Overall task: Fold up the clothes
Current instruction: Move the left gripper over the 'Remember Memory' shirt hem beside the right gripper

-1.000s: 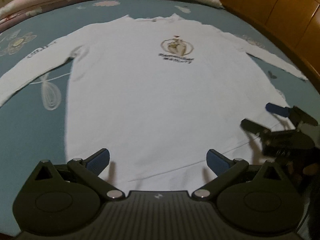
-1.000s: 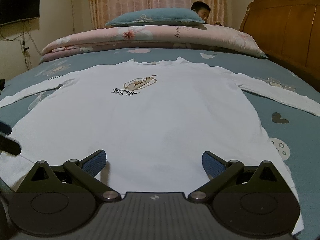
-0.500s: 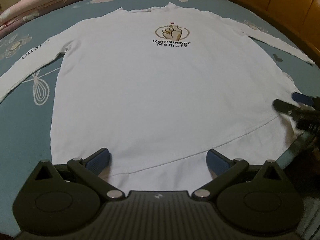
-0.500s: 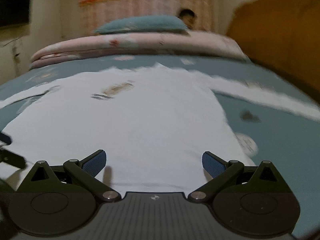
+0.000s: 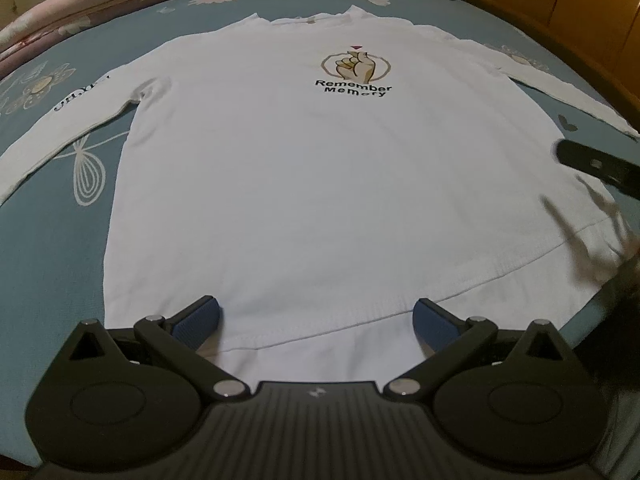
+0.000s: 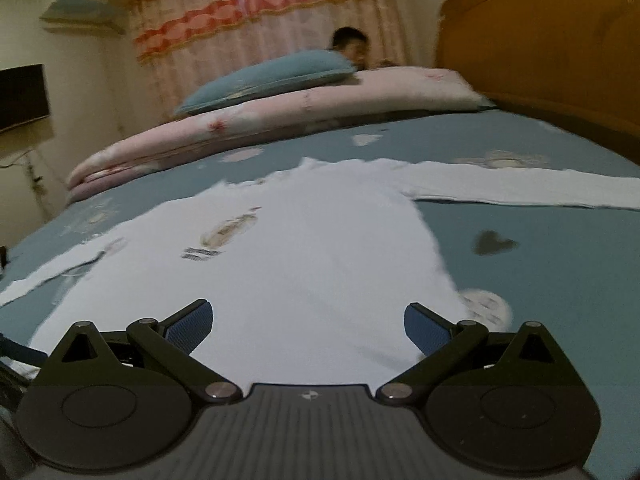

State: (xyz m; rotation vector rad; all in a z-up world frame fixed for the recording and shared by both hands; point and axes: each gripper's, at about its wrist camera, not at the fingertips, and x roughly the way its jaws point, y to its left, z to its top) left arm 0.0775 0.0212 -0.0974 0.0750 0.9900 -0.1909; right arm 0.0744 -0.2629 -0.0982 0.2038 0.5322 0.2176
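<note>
White long-sleeved shirt (image 5: 320, 184) with tan hand emblem and black lettering, teal bedsheet (image 5: 52, 248) with pale flower outlines, pink floral quilt (image 6: 280, 116), orange-banded curtain (image 6: 256, 8)

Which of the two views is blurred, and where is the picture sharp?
Left wrist view: mostly sharp, the print on the white shirt is readable; only the right claw at the edge is smeared. Right wrist view: the bedsheet and the shirt print are motion-blurred, and straight edges bend from the fisheye.

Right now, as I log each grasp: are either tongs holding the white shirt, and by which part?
Nothing is held. The left tongs and right tongs are both open above the hem of the white long-sleeved shirt.
</note>
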